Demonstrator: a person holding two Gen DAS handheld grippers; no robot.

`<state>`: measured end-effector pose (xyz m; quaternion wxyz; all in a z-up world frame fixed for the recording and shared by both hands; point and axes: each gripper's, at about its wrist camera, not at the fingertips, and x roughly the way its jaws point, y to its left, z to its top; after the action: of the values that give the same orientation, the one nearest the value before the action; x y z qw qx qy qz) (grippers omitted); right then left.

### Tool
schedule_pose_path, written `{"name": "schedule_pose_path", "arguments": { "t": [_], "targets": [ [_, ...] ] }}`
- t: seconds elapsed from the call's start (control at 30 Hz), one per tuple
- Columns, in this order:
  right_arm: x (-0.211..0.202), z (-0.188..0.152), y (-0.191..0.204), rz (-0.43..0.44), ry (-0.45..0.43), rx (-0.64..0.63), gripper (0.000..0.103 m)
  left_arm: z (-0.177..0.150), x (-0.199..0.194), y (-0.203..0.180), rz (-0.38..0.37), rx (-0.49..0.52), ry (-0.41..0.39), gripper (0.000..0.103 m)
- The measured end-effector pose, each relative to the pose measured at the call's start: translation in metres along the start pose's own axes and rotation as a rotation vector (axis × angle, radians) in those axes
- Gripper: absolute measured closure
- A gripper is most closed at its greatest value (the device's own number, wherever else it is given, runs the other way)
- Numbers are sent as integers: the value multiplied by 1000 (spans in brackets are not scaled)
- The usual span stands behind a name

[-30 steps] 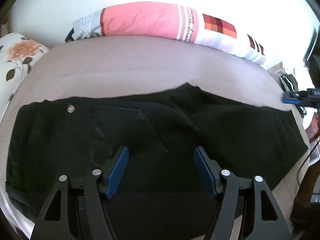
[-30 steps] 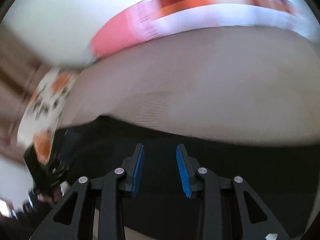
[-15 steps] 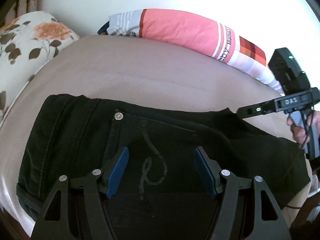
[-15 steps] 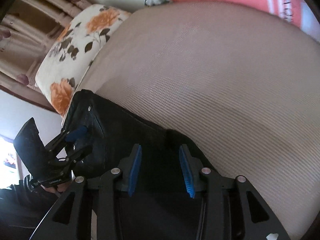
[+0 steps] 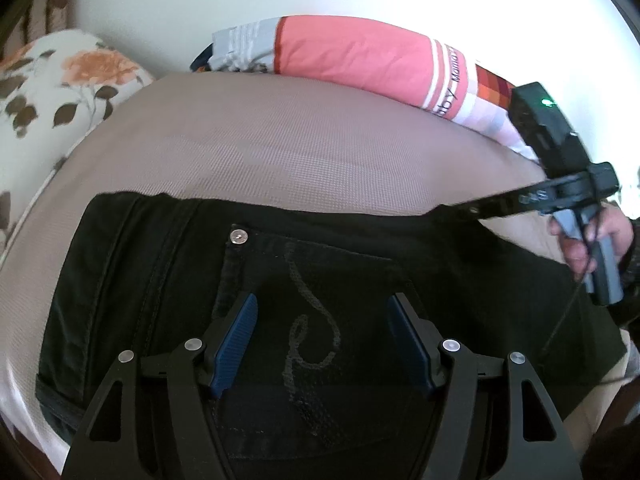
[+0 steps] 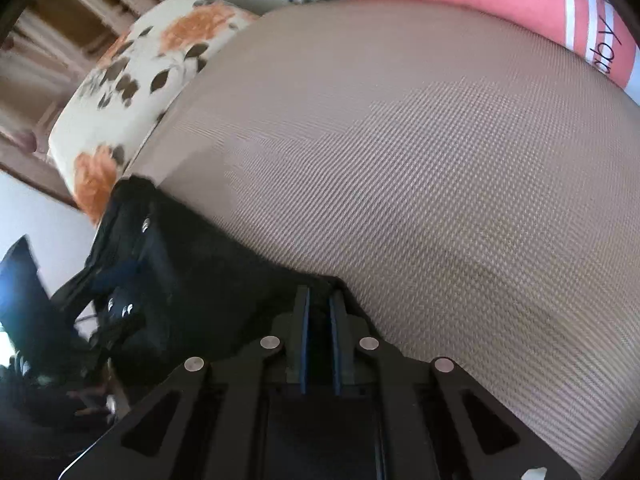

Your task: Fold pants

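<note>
Left gripper (image 5: 322, 340) jaws wide apart, nothing between pads, hovering over back pocket (image 5: 320, 312) of black pants (image 5: 460, 280). Right gripper (image 6: 319, 312) pads nearly together, pinching far edge of pants (image 6: 224, 280) at right end — dark cloth visible between blue pads. Pants lie flat along near side of taupe bed surface (image 5: 300, 148), rivet (image 5: 239, 236) at pocket corner. Pink striped pillow (image 5: 360, 52) at far edge; floral pillow (image 5: 60, 80) at left. Person's hand (image 5: 592, 240) grips right gripper's handle.
</note>
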<state>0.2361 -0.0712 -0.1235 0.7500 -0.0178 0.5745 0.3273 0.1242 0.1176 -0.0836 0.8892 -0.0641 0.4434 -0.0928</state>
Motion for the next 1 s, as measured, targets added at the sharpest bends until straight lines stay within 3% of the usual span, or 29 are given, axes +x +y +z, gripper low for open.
{"name": "schedule_pose_path", "arguments": {
  "t": [0.07,0.13,0.2,0.37,0.5,0.67,1.0],
  "targets": [
    [-4,-1,-1,-3,-6,29,94,4,-3,-6,-12,16,0,35],
    [-15,-4,1,-29,-42,43,73,10,-6,-18,-26,50,-10,35],
    [-39,-13,3,-68,-108,67,68,17,-6,-32,-40,98,-21,35],
    [-100,-60,-7,-177,-213,149,68,31,3,-74,-120,211,-29,35],
    [-126,-113,-19,-327,-215,234,65,35,24,-109,-181,292,3,35],
    [-138,-165,-40,-392,-213,332,65,37,51,-139,-245,321,53,36],
    [-102,-172,-49,-494,-215,336,66,36,93,-158,-193,400,83,39]
  ]
}}
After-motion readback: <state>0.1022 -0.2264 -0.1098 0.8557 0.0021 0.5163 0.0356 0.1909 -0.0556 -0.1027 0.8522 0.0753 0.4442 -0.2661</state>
